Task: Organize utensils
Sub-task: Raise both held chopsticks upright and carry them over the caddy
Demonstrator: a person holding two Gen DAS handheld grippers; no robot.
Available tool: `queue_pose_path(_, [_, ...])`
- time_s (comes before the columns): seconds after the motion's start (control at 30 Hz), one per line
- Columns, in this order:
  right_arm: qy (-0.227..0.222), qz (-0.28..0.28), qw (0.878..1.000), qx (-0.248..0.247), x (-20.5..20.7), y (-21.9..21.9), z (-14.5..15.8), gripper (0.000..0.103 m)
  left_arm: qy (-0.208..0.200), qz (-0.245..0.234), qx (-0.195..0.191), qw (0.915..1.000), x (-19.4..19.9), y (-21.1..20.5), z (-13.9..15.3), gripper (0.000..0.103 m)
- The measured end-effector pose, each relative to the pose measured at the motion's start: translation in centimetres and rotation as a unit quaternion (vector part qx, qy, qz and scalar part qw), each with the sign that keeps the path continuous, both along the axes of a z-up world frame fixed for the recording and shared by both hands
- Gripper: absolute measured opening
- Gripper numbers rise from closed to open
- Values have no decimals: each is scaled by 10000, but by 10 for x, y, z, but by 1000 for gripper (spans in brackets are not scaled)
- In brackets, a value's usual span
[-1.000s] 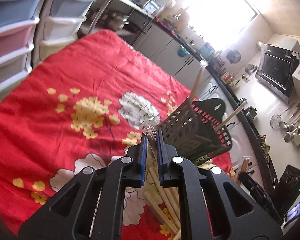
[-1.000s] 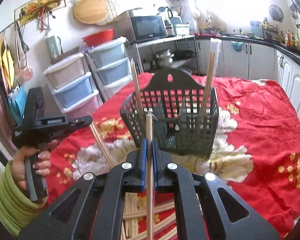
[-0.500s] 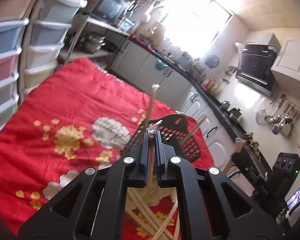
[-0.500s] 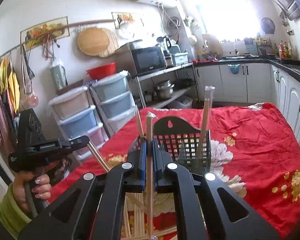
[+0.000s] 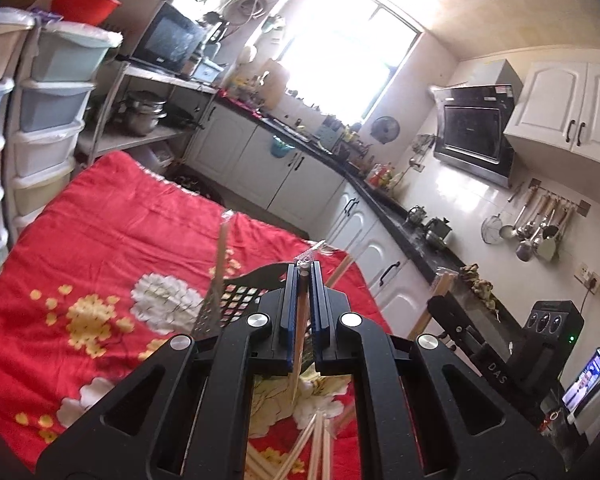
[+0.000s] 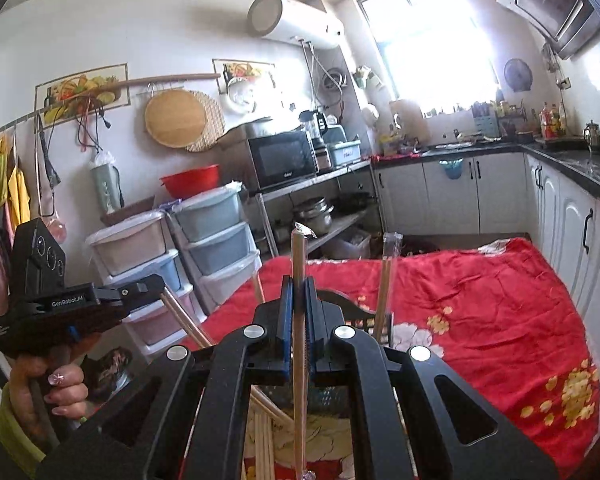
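Left wrist view looks along the left gripper point(image 5: 303, 276), whose blue pads are pinched tight on a wrapped pair of chopsticks point(image 5: 300, 336) running lengthwise between them, the plastic tip sticking out just past the fingertips. Beyond the fingers stands a black mesh basket point(image 5: 228, 300) on the red floral cloth point(image 5: 112, 232), toward the cloth's near end; two more wrapped chopsticks point(image 5: 221, 256) stand upright in it. Below the gripper, a loose heap of chopsticks point(image 5: 316, 444) lies on the cloth at its near edge.

Right wrist view shows the right gripper point(image 6: 299, 284), its jaws likewise clamped narrow on another upright wrapped pair point(image 6: 299, 320) that reaches well above and below the pads. The basket point(image 6: 360, 316) is mostly hidden behind this gripper. At the left of this view, a hand point(image 6: 56, 380) in a green sleeve holds the left gripper point(image 6: 156, 286) with its chopsticks slanting down toward the cloth.
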State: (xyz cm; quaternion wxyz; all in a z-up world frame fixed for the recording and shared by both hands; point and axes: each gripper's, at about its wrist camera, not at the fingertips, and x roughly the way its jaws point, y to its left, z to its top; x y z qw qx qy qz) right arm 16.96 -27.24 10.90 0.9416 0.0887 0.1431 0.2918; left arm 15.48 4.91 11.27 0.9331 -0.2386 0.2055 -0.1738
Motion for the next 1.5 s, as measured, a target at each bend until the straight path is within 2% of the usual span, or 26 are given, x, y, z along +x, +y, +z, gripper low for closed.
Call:
queue_pose_path(0.33, [-358, -95, 9993, 77, 1, -3, 23, 6, -333, -121, 93, 9993, 11, -18, 27, 3])
queue_pose_path(0.8, [-777, -246, 9965, 196, 15, -5, 57, 6, -777, 55, 327, 9964, 20, -22, 63, 3])
queue_pose_path(1.13, [-1105, -400, 9929, 208, 27, -4, 72, 6, -835, 295, 409, 9952, 27, -18, 66, 3])
queue_pose_path(1.5, [-1185, -561, 9907, 350, 40, -5, 65, 6, -764, 526, 580, 9940, 46, -19, 50, 3])
